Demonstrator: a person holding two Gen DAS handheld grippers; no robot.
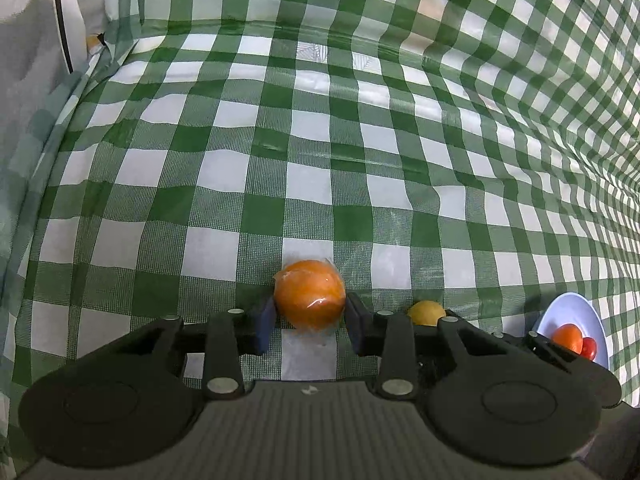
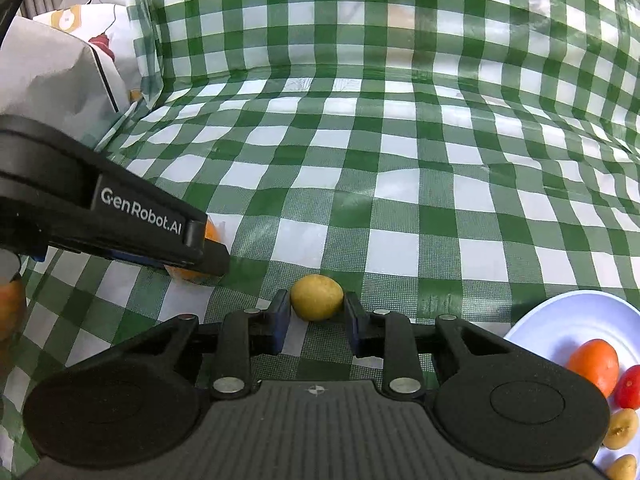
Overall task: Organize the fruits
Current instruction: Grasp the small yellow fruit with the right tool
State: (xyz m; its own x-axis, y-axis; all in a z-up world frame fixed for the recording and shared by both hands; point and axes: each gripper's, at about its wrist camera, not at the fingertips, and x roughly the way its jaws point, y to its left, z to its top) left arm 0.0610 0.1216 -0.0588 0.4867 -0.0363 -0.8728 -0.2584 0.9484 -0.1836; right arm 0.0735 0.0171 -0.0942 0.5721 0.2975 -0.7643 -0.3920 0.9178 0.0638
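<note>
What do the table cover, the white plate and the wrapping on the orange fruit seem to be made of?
Table cover: probably glossy plastic or oilcloth with a green and white check; it shines and keeps stiff creases.
White plate: smooth and slightly shiny, perhaps plastic or glazed ceramic; the look leaves it open.
Wrapping on the orange fruit: apparently thin clear film; it glints and puckers at the top.

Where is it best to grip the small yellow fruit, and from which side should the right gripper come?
Grip the yellow fruit across its widest middle, coming in low and level from the near side, as the right gripper now brackets it; it is rounded and could roll.
</note>
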